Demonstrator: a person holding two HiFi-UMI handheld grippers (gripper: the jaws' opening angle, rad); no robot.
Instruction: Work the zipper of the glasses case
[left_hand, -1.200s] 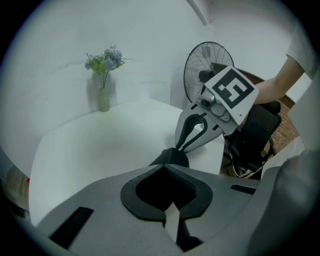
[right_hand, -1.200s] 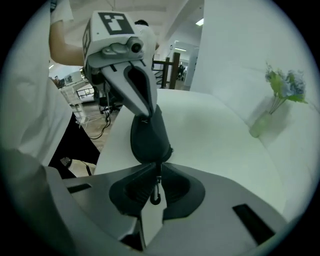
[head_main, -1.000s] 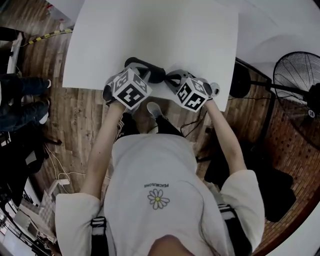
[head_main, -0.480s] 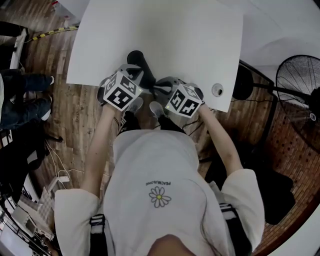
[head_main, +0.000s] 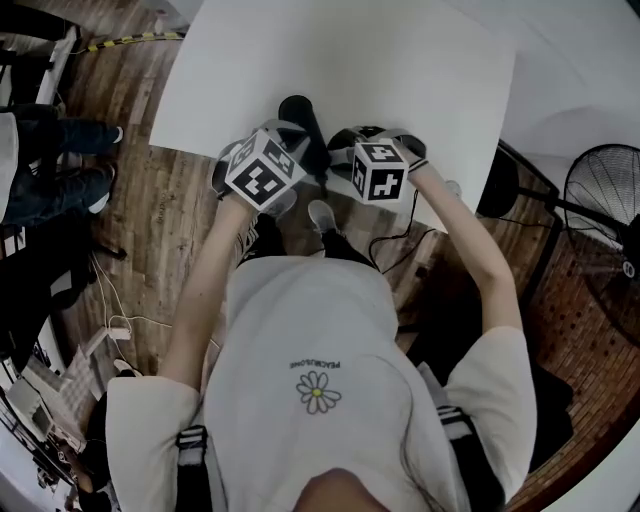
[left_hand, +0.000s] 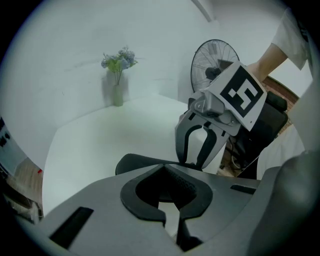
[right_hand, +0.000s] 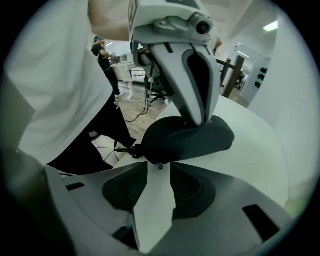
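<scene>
The black glasses case (head_main: 303, 122) lies near the front edge of the white table (head_main: 400, 70). My left gripper (head_main: 298, 150) comes down on it from above; in the right gripper view its fingers (right_hand: 196, 85) stand together on the case (right_hand: 190, 137). In the left gripper view the jaws (left_hand: 167, 172) close on the case's edge (left_hand: 131, 162). My right gripper (right_hand: 156, 175) is opening, its pads apart. The small zipper pull (right_hand: 159, 166) hangs at the case's near end, just ahead of the jaw tips and untouched. In the head view the right gripper (head_main: 340, 150) sits right of the case.
A vase of flowers (left_hand: 118, 75) stands at the table's far side. A floor fan (head_main: 605, 200) is to the right of the table. A person's legs (head_main: 50, 180) are at the left on the wooden floor. Cables run under the table's front edge.
The case now points away from me instead of lying crosswise. The right gripper's cube has turned and come closer to the left one.
</scene>
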